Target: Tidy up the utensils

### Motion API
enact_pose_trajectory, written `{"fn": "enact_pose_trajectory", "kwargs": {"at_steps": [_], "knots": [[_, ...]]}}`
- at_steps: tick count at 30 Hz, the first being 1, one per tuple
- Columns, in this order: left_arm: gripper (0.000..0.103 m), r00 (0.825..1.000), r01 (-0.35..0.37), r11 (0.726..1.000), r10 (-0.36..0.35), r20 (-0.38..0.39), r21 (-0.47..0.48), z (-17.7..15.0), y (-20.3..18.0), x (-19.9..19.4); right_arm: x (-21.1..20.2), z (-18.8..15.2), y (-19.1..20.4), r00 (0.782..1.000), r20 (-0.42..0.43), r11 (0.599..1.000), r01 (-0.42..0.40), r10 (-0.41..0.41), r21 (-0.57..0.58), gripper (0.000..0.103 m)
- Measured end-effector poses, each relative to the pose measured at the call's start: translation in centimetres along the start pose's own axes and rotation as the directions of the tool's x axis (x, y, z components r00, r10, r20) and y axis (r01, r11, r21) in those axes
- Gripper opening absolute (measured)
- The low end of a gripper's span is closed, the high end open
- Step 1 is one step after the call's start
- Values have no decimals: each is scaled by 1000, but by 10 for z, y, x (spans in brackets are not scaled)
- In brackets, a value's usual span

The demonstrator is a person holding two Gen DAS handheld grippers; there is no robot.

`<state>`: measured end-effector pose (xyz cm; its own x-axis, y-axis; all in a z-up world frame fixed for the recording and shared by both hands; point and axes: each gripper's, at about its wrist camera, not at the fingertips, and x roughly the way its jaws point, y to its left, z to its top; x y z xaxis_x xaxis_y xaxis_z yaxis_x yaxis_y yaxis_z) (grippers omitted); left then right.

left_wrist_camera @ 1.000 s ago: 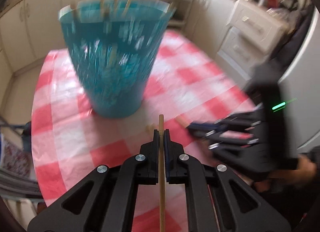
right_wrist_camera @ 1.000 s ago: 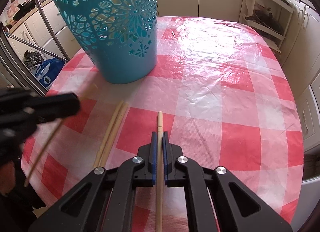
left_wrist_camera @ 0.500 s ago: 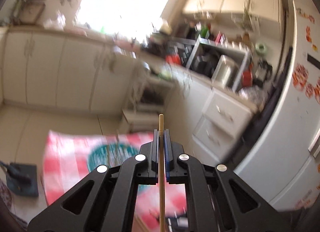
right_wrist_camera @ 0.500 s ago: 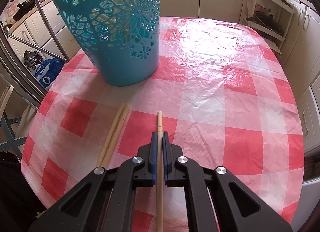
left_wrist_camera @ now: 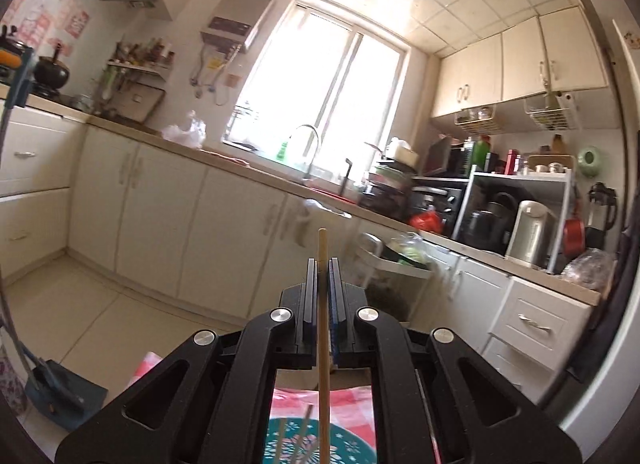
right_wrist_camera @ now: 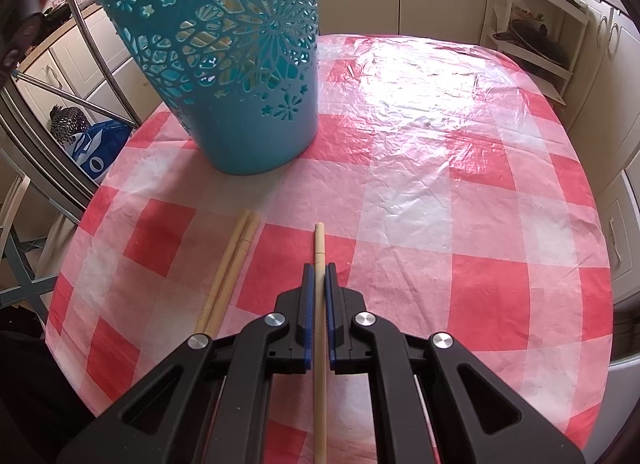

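- Firstly, left wrist view: the left tongs [left_wrist_camera: 323, 264] are clamped tight on a wooden chopstick [left_wrist_camera: 322, 248], which runs between the blue pads [left_wrist_camera: 335, 292] and projects a little beyond the tips.
- The tongs point level across the kitchen toward the window [left_wrist_camera: 320, 99] and base cabinets [left_wrist_camera: 192, 223]; beneath the frame, the rim of the teal perforated basket [left_wrist_camera: 352, 444] shows on the red-checked tablecloth [left_wrist_camera: 320, 396].
- Thin sticks are faintly visible inside the basket [left_wrist_camera: 298, 434]; their number cannot be told.
- Judgement: the chopstick is held high over the basket mouth, its long end trailing down toward the opening, so that releasing it should drop it in.

- Next, right wrist view: the right tongs [right_wrist_camera: 319, 270] are likewise closed on a second chopstick [right_wrist_camera: 319, 248], angled steeply down over the table [right_wrist_camera: 460, 223].
- Whether this chopstick's tip touches the cloth cannot be told.
- A pair of chopsticks [right_wrist_camera: 230, 268] lies side by side, touching, just left of the tongs and in front of the basket [right_wrist_camera: 240, 75].
- The basket stands upright near the table's far left edge, well apart from the tongs.
- Judgement: the right tongs appear to wait with their load while the left delivers; the pair on the cloth remains to be collected, so the sorting is partly done.
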<state>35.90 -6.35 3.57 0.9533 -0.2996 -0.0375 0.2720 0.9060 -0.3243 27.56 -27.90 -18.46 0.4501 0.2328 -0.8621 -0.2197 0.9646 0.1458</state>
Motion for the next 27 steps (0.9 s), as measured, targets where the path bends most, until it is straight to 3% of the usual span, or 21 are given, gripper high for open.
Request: {"fn": "enact_pose_trajectory", "kwargs": {"at_steps": [5,15,16,18,21,24,27], "knots": [[4,997,-73,996,73,0,51,-10,-2,6,-1,0,-2,1000,-4,1000,-11,11,4,6],[6,990,-98,991,106,-97,88,-29,-3,8,-2,-1,-2,1000,-12,1000,-15,15,2,6],[8,986,-105,990,115,-120,89,-30,-2,7,-2,-1,-2,1000,-12,1000,-15,15,2,6],[26,980,-124,988,137,-146,93,-35,1,1,-2,-1,-3,1000,-13,1000,-18,18,3,6],[43,971,-147,986,160,-177,84,-40,7,-18,-2,-1,-5,999,-14,1000,-29,30,12,6],[53,960,-171,982,184,-213,79,-50,13,-42,-2,-1,-7,999,-19,999,-41,41,17,7],[57,945,-187,981,194,-263,53,-61,19,-61,-2,-2,-5,999,-16,999,-35,35,11,7]]}}
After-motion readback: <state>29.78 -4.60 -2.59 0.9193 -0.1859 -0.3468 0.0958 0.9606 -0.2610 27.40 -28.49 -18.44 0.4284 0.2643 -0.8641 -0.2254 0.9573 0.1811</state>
